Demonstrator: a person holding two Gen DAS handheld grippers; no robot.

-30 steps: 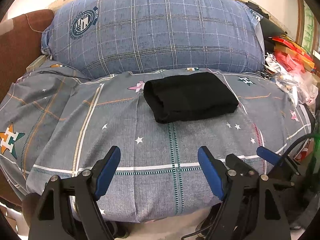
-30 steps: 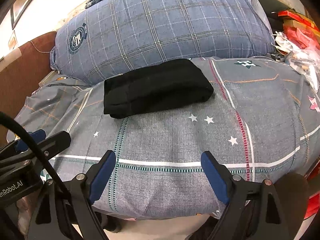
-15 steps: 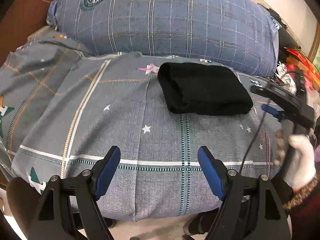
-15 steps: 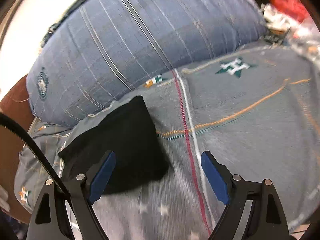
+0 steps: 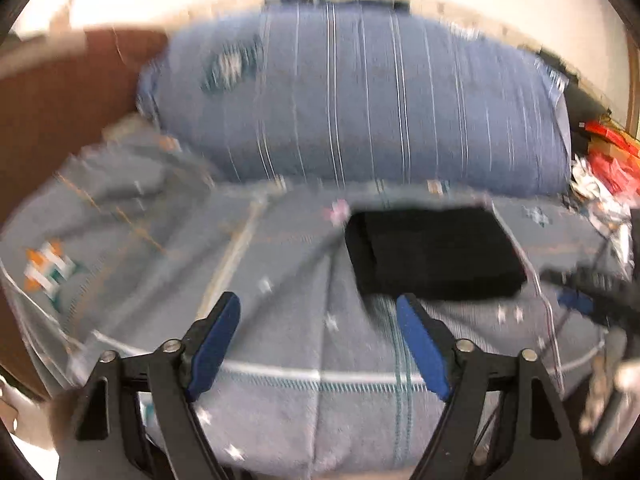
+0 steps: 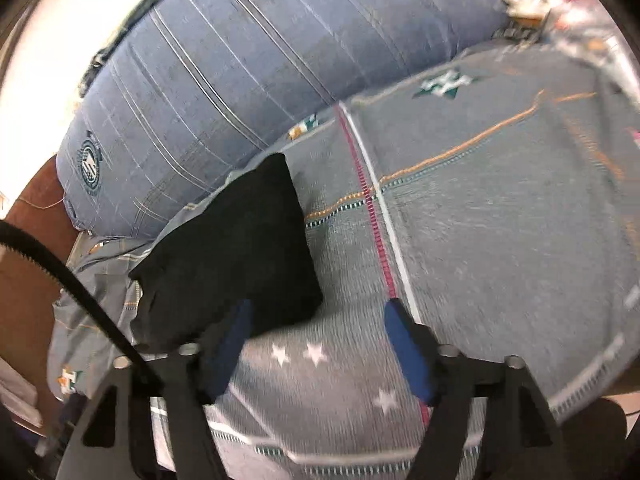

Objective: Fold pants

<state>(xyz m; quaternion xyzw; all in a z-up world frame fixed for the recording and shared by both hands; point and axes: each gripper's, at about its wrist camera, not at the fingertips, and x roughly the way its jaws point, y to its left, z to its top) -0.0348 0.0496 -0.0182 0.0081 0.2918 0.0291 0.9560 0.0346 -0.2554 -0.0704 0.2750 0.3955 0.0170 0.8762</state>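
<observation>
Pants (image 5: 434,254), black, already folded into a compact thick rectangle, lying on the grey star-print bedspread (image 5: 304,352) just in front of the big blue plaid pillow (image 5: 360,96); at about 1 o'clock in the left wrist view, at about 10 o'clock in the right wrist view (image 6: 236,248). Left gripper (image 5: 318,346) released, blue pads wide apart, hanging over bare bedspread just short of the bundle's near edge, holding nothing. Right gripper (image 6: 316,354) likewise released and empty, its left pad overlapping the bundle's near corner in the picture; contact with the cloth not possible to judge through the blur. Both views smeared, so fine detail lost. Folding looks finished, with perhaps only a tidy-up or a withdrawal left. Risks from here, as judgement only: an open finger catching the near corner and dragging the top layer off, undoing the fold; a sweep across the soft bedspread rucking the cover and tipping the bundle; the black cable (image 6: 68,276) at 9 o'clock in the right view snagging on the cloth or on the other tool. Clutter of red and white packets (image 5: 600,160) at 3 o'clock in the left view near enough to the bed's edge to be knocked by a wide swing.
</observation>
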